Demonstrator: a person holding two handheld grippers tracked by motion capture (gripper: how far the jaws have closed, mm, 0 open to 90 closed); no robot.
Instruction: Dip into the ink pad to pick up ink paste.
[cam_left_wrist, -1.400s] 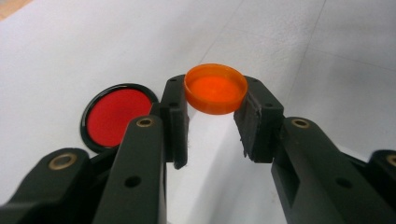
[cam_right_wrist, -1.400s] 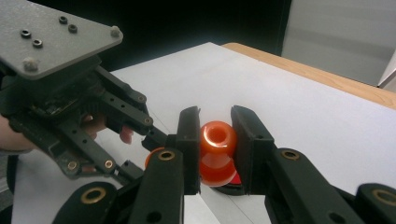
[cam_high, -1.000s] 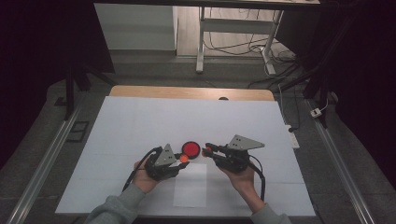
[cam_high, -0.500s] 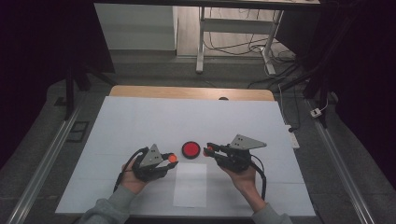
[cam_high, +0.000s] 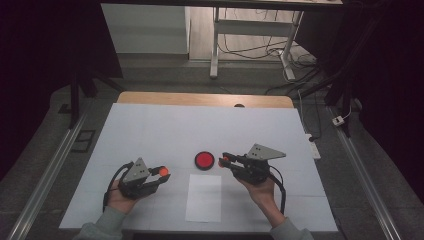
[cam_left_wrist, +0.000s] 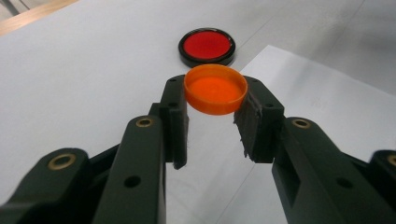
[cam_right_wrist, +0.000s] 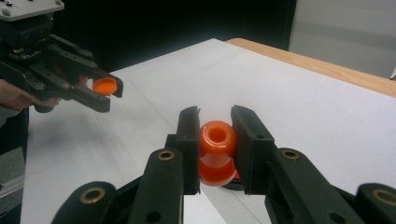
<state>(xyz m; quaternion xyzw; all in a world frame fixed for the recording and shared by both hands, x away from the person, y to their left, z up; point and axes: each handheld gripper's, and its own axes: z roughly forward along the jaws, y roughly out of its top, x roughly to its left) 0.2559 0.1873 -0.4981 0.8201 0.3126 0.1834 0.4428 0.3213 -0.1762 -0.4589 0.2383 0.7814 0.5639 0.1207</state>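
1. Where the high view looks down on the table, the left gripper sits toward the table's near-left corner, held in a hand, with an orange cap pinched at its tips
2. In the same view the right gripper is held by the other hand right of the table's middle, its tips just beside a red lid with a black rim that lies flat on the table between the 2 grippers
3. A sheet of paper lies toward the near edge, below the red lid and between the 2 hands
4. In the left gripper view the jaws stand at a middling width and clamp the orange cap by its sides, open side up; the red lid lies on the table beyond it, apart from the cap, and the sheet of paper spreads to the right
5. In the right gripper view the jaws stand narrow and squeeze an orange bottle, its round mouth facing the camera
6. Farther off at the left of that view, the left gripper hangs above the table with the orange cap in its tips, well apart from the bottle
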